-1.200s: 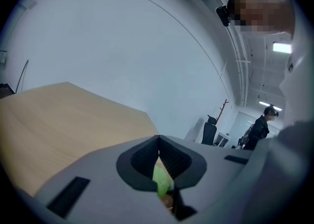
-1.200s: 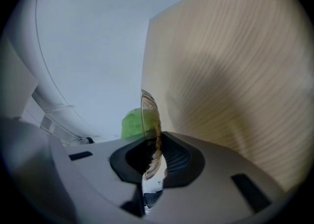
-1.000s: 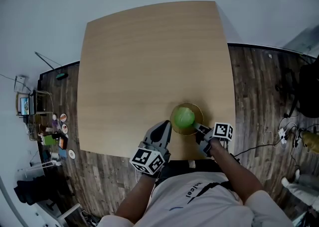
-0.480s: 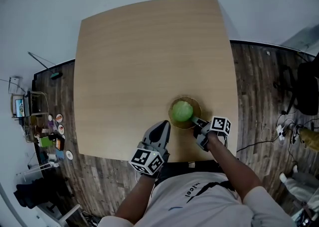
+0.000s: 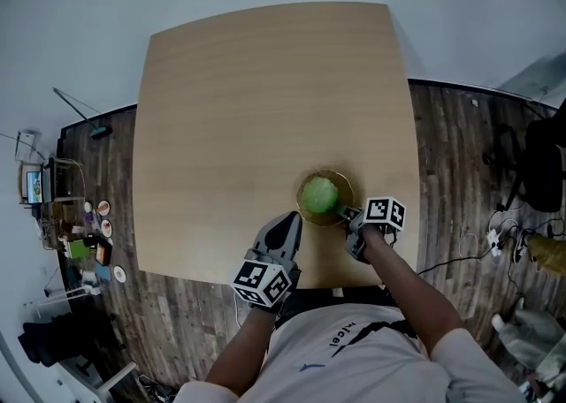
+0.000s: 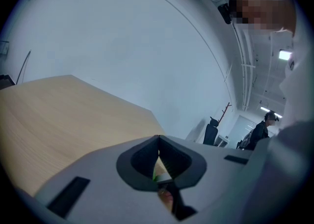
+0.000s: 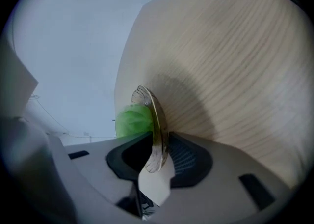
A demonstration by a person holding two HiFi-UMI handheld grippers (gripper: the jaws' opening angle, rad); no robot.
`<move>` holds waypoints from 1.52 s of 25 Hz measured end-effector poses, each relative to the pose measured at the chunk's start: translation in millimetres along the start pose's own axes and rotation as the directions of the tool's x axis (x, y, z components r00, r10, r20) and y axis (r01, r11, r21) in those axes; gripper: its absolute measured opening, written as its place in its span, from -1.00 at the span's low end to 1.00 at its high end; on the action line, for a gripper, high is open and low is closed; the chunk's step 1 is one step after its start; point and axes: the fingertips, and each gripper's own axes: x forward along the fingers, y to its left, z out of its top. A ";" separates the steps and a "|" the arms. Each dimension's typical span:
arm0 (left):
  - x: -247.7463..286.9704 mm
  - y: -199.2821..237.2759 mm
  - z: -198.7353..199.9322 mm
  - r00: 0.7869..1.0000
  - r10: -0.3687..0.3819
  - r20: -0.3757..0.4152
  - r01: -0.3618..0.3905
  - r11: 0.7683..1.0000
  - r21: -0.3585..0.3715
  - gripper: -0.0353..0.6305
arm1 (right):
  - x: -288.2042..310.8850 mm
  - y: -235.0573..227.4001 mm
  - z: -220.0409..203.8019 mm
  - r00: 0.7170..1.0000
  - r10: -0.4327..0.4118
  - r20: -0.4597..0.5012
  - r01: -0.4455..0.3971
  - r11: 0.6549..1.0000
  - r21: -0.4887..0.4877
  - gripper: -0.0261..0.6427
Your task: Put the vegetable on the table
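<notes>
A round green vegetable (image 5: 319, 193) lies in a shallow amber-tinted clear bowl (image 5: 305, 211) near the front right of the pale wooden table (image 5: 265, 110). My right gripper (image 5: 348, 214) is shut on the bowl's near rim. In the right gripper view the bowl's rim (image 7: 156, 120) stands edgewise between the closed jaws of that gripper (image 7: 158, 142), with the vegetable (image 7: 132, 119) on its left side and the table (image 7: 235, 70) behind. My left gripper (image 5: 290, 220) is left of the bowl at the front edge, apart from it, jaws together. In its own view it (image 6: 158, 139) holds nothing.
The table (image 6: 64, 105) stands on dark wood flooring. Small items clutter the floor at the left (image 5: 97, 242). A dark chair (image 5: 539, 171) and cables (image 5: 504, 238) are at the right. A person (image 6: 262, 127) stands far off in the room.
My right gripper, holding the bowl's rim, has shifted slightly away from me and to the left with the bowl. The left gripper has barely moved.
</notes>
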 end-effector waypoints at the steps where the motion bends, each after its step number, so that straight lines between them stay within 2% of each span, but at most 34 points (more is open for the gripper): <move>1: -0.5 -2.0 0.1 1.000 0.003 0.002 -0.003 1.000 0.000 -0.85 | -2.7 -1.5 -0.4 1.000 -0.016 -0.010 0.016 1.000 -0.001 -0.62; 4: 0.2 -11.0 -2.7 1.000 0.010 0.004 -0.010 1.000 -0.003 -0.85 | -17.2 -8.9 -1.0 0.998 -0.055 -0.025 0.055 0.998 -0.015 -0.61; 8: 1.4 -24.2 -11.9 1.000 0.019 -0.002 -0.019 1.000 -0.014 -0.85 | -40.0 -17.6 -1.8 0.998 -0.066 -0.015 0.066 0.996 -0.054 -0.61; 10: 1.3 -33.3 -16.8 1.000 0.025 -0.006 -0.025 1.000 -0.019 -0.85 | -51.7 -14.8 -3.5 0.998 -0.058 -0.010 0.057 0.994 -0.096 -0.71; 15: 0.7 -61.9 -24.1 0.999 0.033 -0.015 -0.034 0.999 -0.013 -0.85 | -77.2 16.9 -7.9 1.000 0.022 -0.022 -0.026 0.970 -0.243 -0.85; 19: -3.3 -78.7 -25.5 0.998 0.050 -0.032 -0.050 0.999 -0.003 -0.85 | -99.7 57.9 -18.5 0.992 0.119 -0.045 -0.127 0.924 -0.361 -0.87; 22: -9.2 -91.2 -20.9 0.997 0.068 -0.022 -0.067 0.998 0.006 -0.85 | -121.8 91.9 -30.6 0.979 0.196 -0.059 -0.201 0.868 -0.454 -0.88; 27: -20.2 -118.3 -3.1 0.997 0.074 0.025 -0.075 0.996 0.048 -0.85 | -162.6 137.2 -39.0 0.962 0.271 -0.021 -0.216 0.716 -0.664 -0.88; 30: -28.1 -133.0 7.2 0.996 0.071 0.063 -0.075 0.995 0.063 -0.85 | -185.4 159.6 -45.7 0.946 0.324 0.000 -0.220 0.642 -0.734 -0.88; 34: -38.1 -152.3 26.7 0.992 0.060 0.113 -0.071 0.993 0.095 -0.85 | -212.3 186.9 -50.1 0.920 0.392 0.028 -0.217 0.566 -0.796 -0.88; 38: -52.0 -171.2 44.1 0.987 0.051 0.152 -0.079 0.980 0.185 -0.85 | -236.7 211.4 -57.8 0.896 0.441 0.059 -0.171 0.463 -0.870 -0.88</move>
